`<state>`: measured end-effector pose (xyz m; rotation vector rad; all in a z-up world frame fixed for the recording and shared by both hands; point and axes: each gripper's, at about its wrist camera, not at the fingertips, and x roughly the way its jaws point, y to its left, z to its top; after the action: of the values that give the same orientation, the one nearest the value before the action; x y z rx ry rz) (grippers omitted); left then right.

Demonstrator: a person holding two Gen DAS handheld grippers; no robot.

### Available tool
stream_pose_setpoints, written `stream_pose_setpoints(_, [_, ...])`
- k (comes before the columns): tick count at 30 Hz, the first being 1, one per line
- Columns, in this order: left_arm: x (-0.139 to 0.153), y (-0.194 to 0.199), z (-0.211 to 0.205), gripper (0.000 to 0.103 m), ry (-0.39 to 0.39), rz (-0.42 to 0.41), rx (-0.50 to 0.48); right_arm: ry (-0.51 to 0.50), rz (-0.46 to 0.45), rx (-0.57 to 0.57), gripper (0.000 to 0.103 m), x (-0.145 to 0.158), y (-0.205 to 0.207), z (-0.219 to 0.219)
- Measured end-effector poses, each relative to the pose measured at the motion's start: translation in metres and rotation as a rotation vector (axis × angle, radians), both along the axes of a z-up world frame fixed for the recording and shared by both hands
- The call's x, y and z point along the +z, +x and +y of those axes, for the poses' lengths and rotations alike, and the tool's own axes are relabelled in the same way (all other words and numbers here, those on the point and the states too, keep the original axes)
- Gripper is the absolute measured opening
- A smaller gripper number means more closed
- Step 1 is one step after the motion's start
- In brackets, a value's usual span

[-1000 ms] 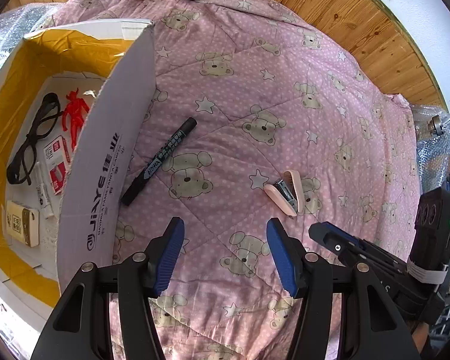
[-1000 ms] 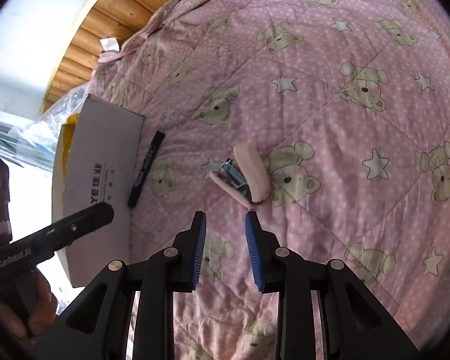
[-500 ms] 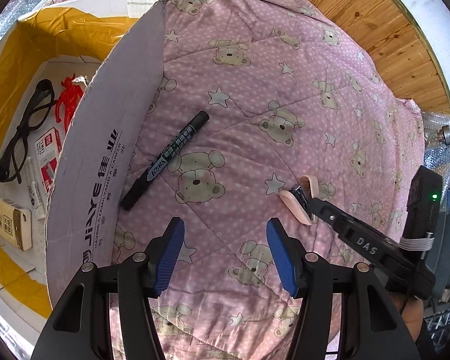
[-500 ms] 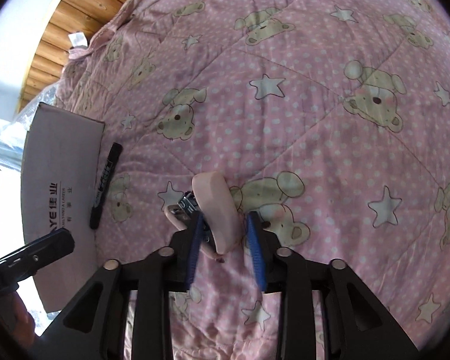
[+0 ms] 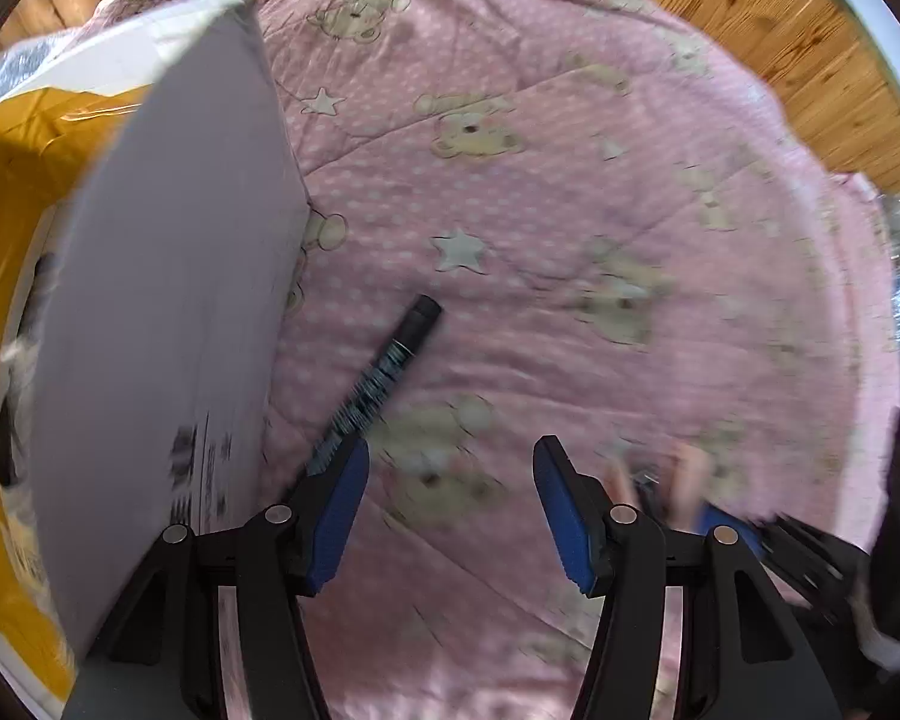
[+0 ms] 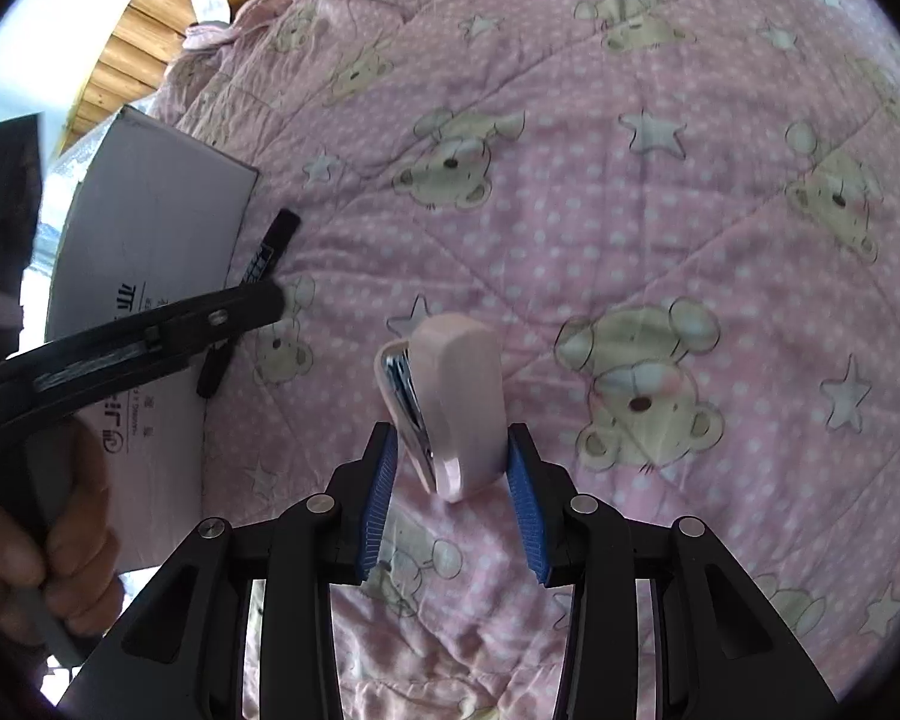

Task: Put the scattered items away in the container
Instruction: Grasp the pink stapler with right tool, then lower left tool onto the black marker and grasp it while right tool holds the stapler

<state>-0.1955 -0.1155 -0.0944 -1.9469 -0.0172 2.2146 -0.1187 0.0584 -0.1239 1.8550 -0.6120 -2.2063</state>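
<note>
Gripping a pink stapler [image 6: 450, 402] between its blue pads, the right gripper [image 6: 453, 495] holds it above the pink bear-print quilt [image 6: 630, 210]. The left gripper [image 5: 450, 510] hangs with fingers spread wide and empty — a black marker [image 5: 378, 381] lies on the quilt just ahead of its left finger, beside the white flap of the cardboard box [image 5: 168, 300].

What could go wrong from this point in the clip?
The right gripper pinches only the rear end of the pink stapler, so it may pivot or slip when lifted. The open left gripper sits offset from the black marker, close to the box flap, and may bump it.
</note>
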Motion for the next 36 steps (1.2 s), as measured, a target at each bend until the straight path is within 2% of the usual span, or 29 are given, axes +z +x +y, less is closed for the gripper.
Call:
stream_pose_setpoints(3, [-0.018,0.000,0.003,0.058,-0.022,-0.038,-0.003,-0.007,-0.009,0.001,0.040,-0.003,0.004,-0.003])
stream_pose_setpoints(4, [-0.015,0.001,0.002,0.059,0.030,-0.045,0.000,-0.010,-0.010,-0.001,0.040,-0.003,0.005,-0.003])
stream_pose_setpoints(5, [-0.012,0.001,0.001,0.059,0.152,-0.082,0.005,-0.014,-0.010,-0.005,0.040,-0.003,0.005,-0.003])
stream_pose_setpoints(7, [0.000,0.004,-0.008,0.056,0.246,-0.073,0.052,-0.023,-0.011,-0.015,0.040,-0.003,0.005,-0.002])
stream_pose_setpoints(9, [0.011,0.005,-0.018,0.056,0.191,-0.023,0.086,-0.029,-0.012,-0.022,0.040,-0.004,0.004,-0.001])
stream_pose_setpoints(15, [0.016,0.011,-0.022,0.056,0.096,0.068,0.095,-0.033,-0.011,-0.020,0.040,-0.005,0.000,-0.003])
stream_pose_setpoints(16, [0.015,0.014,-0.013,0.056,0.040,0.097,0.055,-0.035,-0.011,-0.022,0.041,-0.005,-0.001,-0.003])
stream_pose_setpoints(20, [0.006,0.018,0.024,0.058,-0.283,0.216,-0.147,-0.044,-0.011,-0.022,0.040,-0.006,0.001,-0.001])
stream_pose_setpoints(21, [0.003,0.015,0.027,0.060,-0.298,0.206,-0.153,-0.046,-0.010,-0.022,0.040,-0.006,0.002,0.000])
stream_pose_setpoints(24, [-0.013,0.000,0.021,0.063,-0.310,0.121,-0.083,-0.052,-0.010,-0.024,0.038,-0.007,0.001,0.000])
stream_pose_setpoints(27, [-0.015,-0.007,0.023,0.070,-0.311,0.118,-0.078,-0.053,-0.009,-0.025,0.038,-0.008,0.001,0.000])
stream_pose_setpoints(28, [-0.014,-0.009,0.024,0.070,-0.278,0.107,-0.079,-0.053,-0.009,-0.027,0.038,-0.008,0.002,0.000])
stream_pose_setpoints(29, [-0.010,-0.008,0.021,0.069,-0.213,0.100,-0.074,-0.054,-0.008,-0.028,0.038,-0.009,0.003,0.000])
stream_pose_setpoints(30, [-0.004,-0.007,0.018,0.056,-0.144,0.094,-0.068,-0.056,-0.008,-0.028,0.038,-0.009,0.003,0.000])
stream_pose_setpoints(32, [0.007,-0.006,0.012,0.053,-0.006,0.083,-0.057,-0.060,-0.007,-0.028,0.039,-0.010,0.003,0.001])
stream_pose_setpoints(35, [0.026,0.006,-0.001,0.053,-0.059,0.180,-0.033,-0.067,-0.003,-0.029,0.038,-0.010,0.004,0.002])
stream_pose_setpoints(36, [0.032,0.010,-0.006,0.056,-0.089,0.226,-0.037,-0.066,-0.002,-0.029,0.038,-0.010,0.004,0.002])
